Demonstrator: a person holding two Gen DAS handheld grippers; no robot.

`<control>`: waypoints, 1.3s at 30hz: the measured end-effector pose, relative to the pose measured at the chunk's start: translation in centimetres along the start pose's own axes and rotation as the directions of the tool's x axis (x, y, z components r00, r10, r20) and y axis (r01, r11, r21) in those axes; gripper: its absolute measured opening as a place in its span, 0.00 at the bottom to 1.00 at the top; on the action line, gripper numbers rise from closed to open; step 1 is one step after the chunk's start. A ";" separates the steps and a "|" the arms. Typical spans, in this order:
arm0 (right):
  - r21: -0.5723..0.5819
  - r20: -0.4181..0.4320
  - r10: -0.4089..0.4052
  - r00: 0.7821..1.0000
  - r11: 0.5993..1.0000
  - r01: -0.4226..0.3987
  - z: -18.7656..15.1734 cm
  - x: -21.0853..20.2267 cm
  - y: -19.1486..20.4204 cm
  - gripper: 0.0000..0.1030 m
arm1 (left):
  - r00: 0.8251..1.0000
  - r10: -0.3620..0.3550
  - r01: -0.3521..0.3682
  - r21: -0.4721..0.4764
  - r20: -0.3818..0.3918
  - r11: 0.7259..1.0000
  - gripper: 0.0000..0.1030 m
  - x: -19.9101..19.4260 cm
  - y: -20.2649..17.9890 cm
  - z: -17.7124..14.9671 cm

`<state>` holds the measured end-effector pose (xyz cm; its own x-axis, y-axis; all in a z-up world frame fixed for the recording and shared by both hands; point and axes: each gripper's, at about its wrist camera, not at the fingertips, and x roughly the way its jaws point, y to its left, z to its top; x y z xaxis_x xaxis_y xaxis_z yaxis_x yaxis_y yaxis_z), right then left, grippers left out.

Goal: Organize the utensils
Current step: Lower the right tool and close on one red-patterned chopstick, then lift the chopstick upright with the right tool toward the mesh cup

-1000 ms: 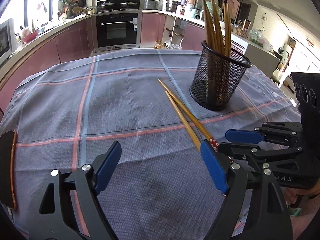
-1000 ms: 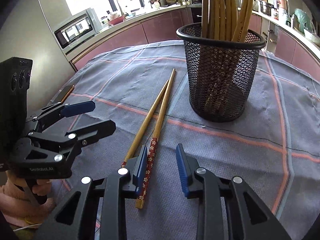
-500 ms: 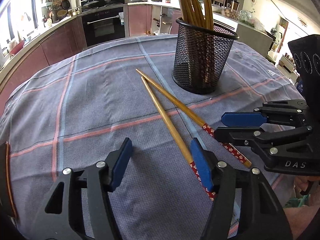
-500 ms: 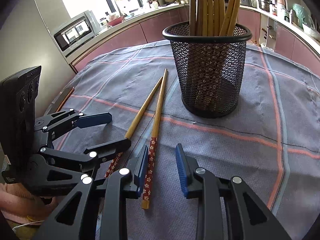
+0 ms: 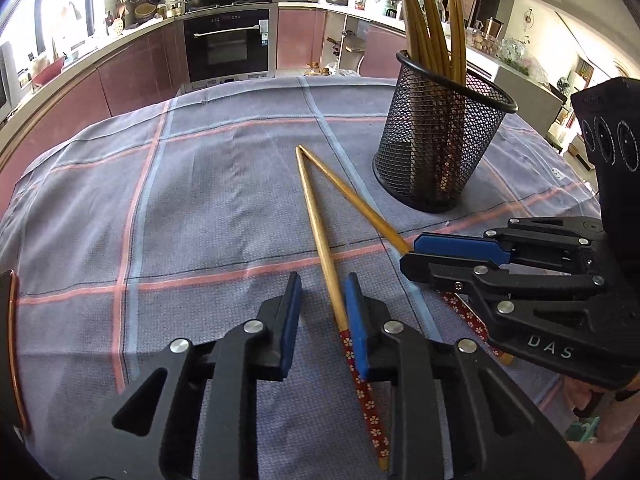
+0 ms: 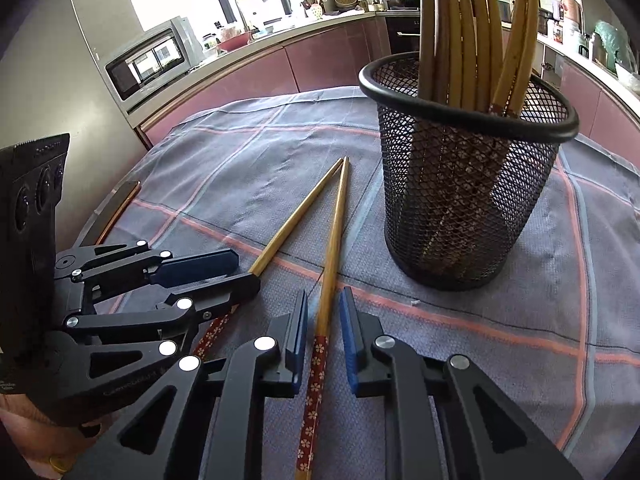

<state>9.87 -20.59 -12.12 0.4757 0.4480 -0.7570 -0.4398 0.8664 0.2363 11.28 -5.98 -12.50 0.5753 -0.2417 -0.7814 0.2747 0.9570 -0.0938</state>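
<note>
Two wooden chopsticks with red flowered ends lie on the grey checked cloth, tips meeting in a V. My left gripper (image 5: 322, 308) is open, jaws astride the left chopstick (image 5: 316, 216), which touches the right pad. My right gripper (image 6: 324, 320) is open, jaws astride the other chopstick (image 6: 334, 232). That chopstick (image 5: 360, 208) runs under the right gripper (image 5: 416, 250) in the left wrist view. The left gripper (image 6: 240, 268) shows over its chopstick (image 6: 296, 212) in the right wrist view. A black mesh holder (image 5: 436, 152) with several chopsticks stands behind; it also shows in the right wrist view (image 6: 464, 200).
The cloth (image 5: 208, 200) covers a table. A dark phone-like slab (image 6: 116, 208) lies at the table's left edge. Kitchen counters, an oven (image 5: 226, 44) and a microwave (image 6: 152, 60) stand beyond the table.
Both grippers have moved forward over the chopsticks' red ends. The left gripper's jaws have narrowed around its chopstick. The right gripper now straddles its chopstick.
</note>
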 end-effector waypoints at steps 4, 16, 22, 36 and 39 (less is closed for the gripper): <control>0.032 0.000 0.012 1.000 0.999 -0.012 -0.6 -0.5 -0.4 0.07 | 1.000 -0.013 0.013 -0.007 -0.002 1.000 0.15 -0.1 0.0 -0.3; -0.009 -0.008 -0.013 1.000 1.000 0.013 -0.9 -1.0 0.5 0.16 | 1.000 -0.010 0.011 0.012 -0.016 1.000 0.21 0.7 -0.1 1.0; -0.065 0.002 -0.065 0.998 0.996 0.065 -0.1 0.0 1.2 0.21 | 1.000 0.017 -0.016 0.045 -0.021 0.999 0.21 1.9 -0.3 2.4; 0.032 0.026 -0.001 1.000 0.999 0.001 -0.3 -0.7 -1.1 0.05 | 1.000 0.012 -0.012 -0.014 -0.004 1.000 0.07 2.1 -0.1 2.5; 0.036 0.046 0.014 0.999 0.999 -0.016 -0.3 -1.5 -1.3 0.05 | 1.000 0.002 -0.002 -0.019 0.000 1.000 0.07 1.7 -0.1 2.3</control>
<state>9.47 -22.45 -11.46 0.5042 0.4700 -0.7245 -0.4196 0.8666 0.2701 13.93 -6.87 -12.38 0.5756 -0.2397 -0.7818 0.2591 0.9603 -0.1036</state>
